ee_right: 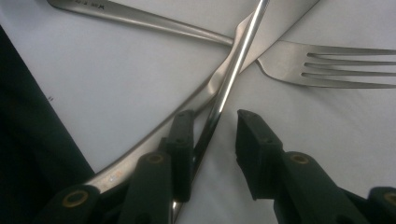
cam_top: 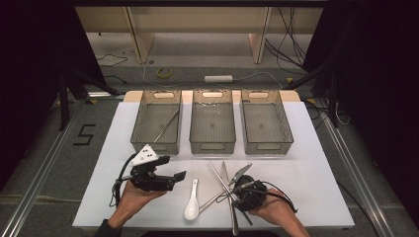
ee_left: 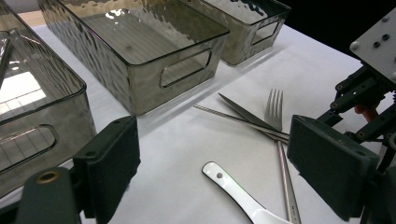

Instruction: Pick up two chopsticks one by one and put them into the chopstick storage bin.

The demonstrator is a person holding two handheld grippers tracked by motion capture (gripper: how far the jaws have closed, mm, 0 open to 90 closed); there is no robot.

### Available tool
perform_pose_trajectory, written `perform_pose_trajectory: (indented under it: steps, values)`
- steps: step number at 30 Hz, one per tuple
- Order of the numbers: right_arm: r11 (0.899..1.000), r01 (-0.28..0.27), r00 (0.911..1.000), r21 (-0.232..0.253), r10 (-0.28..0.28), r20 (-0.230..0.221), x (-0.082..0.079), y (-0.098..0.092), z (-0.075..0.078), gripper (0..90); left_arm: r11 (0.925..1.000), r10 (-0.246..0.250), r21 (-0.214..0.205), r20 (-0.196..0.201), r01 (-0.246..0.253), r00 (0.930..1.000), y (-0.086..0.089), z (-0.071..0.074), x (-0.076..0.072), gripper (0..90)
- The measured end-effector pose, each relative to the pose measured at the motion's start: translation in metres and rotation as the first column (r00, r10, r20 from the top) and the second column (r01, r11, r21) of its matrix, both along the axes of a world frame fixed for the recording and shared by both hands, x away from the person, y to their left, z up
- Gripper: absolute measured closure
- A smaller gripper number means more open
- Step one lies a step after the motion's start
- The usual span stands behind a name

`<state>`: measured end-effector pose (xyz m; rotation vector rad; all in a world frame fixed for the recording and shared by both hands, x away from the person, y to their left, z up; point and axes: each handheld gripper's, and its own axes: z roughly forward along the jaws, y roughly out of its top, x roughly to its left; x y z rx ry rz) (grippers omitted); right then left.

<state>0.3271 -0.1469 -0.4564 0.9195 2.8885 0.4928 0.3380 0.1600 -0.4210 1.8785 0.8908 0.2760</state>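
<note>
Right gripper point(ee_right: 212, 135) low centre of frame: we see jaws apart around the chopstick point(ee_right: 229, 79), not pinching. Left gripper point(ee_left: 210, 163) spread wide, empty, above the white spoon point(ee_left: 238, 193).

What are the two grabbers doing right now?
Left gripper: open, holding nothing.
Right gripper: open around the metal chopstick, not clamped on it.

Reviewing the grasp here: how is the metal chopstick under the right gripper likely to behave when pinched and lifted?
The chopstick looks thin, round and polished, so it will probably slip or roll between the right gripper pads. It seems stiff. It lies across the fork and the knife, so lifting may nudge them.
</note>
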Motion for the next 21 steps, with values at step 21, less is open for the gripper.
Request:
perform_pose_trajectory:
  steps: [21]
  values:
    - [0.998,-0.017,0.9998,-0.055,0.016,-0.012,0.0082,0.0072,-0.0027,83.7,0.9999,-0.010,0.013,0.009,0.010,0.9999,-0.0025,-0.0007,-0.0008,16.6]
